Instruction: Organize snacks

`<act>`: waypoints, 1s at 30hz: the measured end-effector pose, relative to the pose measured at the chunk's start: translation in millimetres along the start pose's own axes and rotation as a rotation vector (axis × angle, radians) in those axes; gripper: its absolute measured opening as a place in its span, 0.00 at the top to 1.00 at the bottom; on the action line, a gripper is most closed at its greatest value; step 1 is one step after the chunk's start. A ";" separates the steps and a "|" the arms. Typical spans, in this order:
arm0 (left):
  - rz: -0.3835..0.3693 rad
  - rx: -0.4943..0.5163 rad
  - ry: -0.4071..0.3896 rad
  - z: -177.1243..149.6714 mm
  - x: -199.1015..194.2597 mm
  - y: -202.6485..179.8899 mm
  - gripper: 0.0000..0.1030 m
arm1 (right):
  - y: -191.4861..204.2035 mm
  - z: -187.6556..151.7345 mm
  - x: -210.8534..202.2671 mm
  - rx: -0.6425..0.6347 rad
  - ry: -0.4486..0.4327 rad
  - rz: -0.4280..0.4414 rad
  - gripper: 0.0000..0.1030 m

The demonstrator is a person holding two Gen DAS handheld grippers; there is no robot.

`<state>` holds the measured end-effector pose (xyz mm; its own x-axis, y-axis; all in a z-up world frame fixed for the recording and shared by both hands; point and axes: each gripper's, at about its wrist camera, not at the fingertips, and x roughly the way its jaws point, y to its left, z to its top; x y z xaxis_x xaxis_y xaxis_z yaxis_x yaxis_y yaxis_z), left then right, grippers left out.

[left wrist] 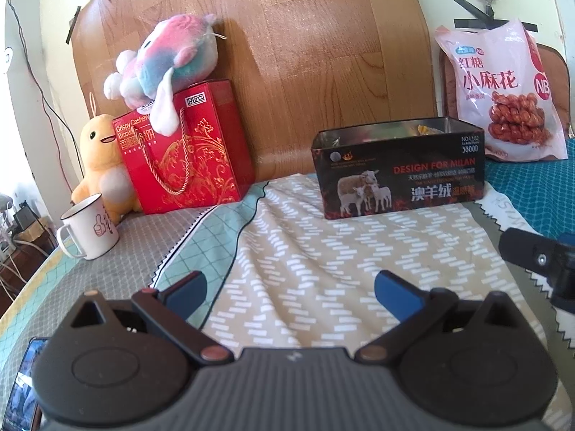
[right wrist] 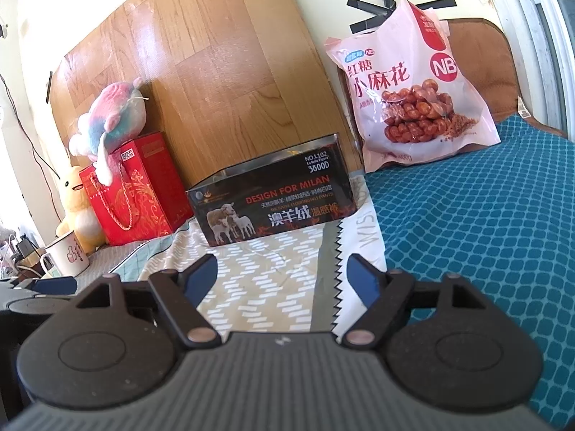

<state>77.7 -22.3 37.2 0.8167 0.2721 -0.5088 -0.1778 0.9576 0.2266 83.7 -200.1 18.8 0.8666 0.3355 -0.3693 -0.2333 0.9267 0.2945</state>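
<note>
Both grippers hover low over the patterned bedspread [left wrist: 305,251] with nothing between their blue pads: the left gripper [left wrist: 290,289] stands wide apart, and the right gripper [right wrist: 283,276] is spread just as wide over the cloth's zigzag edge. Ahead sits a black tin box [left wrist: 399,172], lidless, its long side running left to right across both views and its printed face toward the cameras; something yellowish peeks over its far rim, too little to identify. Behind and right of it, a pink snack bag [right wrist: 413,86] of fried twists stands upright, leaning on the wall. At the left, a red gift box [left wrist: 187,151] carries a pastel plush [left wrist: 169,61], with a yellow plush [left wrist: 102,165] and a white mug [left wrist: 90,230] beside it.
</note>
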 end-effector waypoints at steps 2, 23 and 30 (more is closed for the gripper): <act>-0.003 0.002 0.002 0.0 -0.6 -0.5 0.00 | 0.0 -0.2 -0.3 0.003 0.000 0.000 0.21; -0.019 -0.002 0.023 0.9 -0.3 0.7 0.00 | -0.7 0.9 -1.1 0.010 -0.001 0.002 0.21; -0.028 -0.003 0.058 0.2 1.7 0.7 0.00 | -0.8 0.9 -1.1 0.010 -0.002 0.002 0.20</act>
<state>79.0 -21.1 36.7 0.7882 0.2501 -0.5623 -0.1571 0.9652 0.2092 83.3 -201.4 19.8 0.8670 0.3367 -0.3674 -0.2302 0.9245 0.3039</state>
